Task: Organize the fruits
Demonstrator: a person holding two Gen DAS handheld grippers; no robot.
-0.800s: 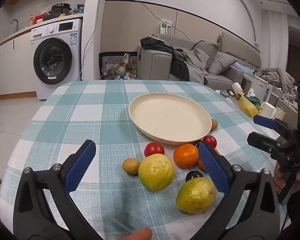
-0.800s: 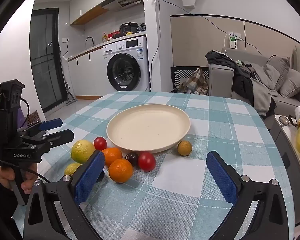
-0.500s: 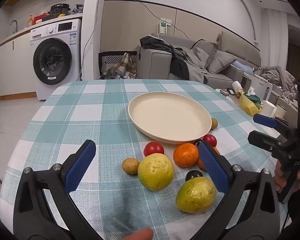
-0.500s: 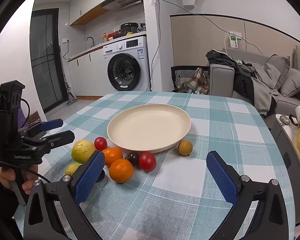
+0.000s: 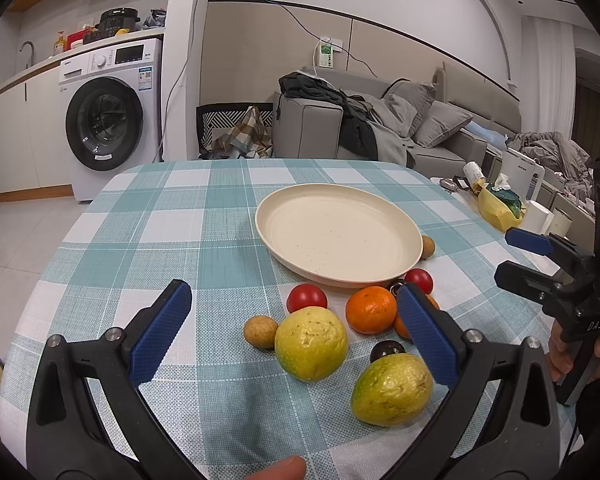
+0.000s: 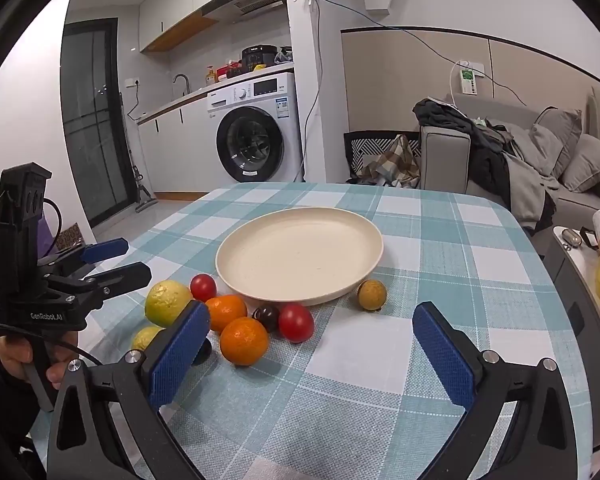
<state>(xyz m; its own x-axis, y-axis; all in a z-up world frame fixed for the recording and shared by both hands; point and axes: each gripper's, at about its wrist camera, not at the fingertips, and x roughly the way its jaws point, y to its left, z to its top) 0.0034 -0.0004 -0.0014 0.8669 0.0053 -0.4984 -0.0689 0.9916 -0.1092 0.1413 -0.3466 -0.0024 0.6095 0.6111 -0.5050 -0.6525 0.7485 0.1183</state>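
Note:
An empty cream plate (image 5: 336, 232) (image 6: 300, 252) sits mid-table. Fruit lies on the cloth in front of it: two yellow-green lemons (image 5: 311, 343) (image 5: 392, 389), two oranges (image 5: 370, 309) (image 6: 244, 340), two red tomatoes (image 5: 307, 297) (image 6: 296, 322), a dark plum (image 6: 266, 317) and small brown fruits (image 5: 261, 331) (image 6: 372, 294). My left gripper (image 5: 296, 340) is open and empty, hovering just short of the near lemon. My right gripper (image 6: 312, 356) is open and empty, short of the orange and tomato. Each gripper shows in the other's view (image 6: 104, 260) (image 5: 528, 256).
The table has a teal and white checked cloth (image 5: 148, 240). A washing machine (image 5: 108, 120) and a grey sofa with clothes (image 5: 364, 128) stand beyond the far edge. A side table with a yellow bag (image 5: 496, 208) is at the right.
Both grippers have drifted very slightly; the fruit and plate have not moved. Both stay open and empty.

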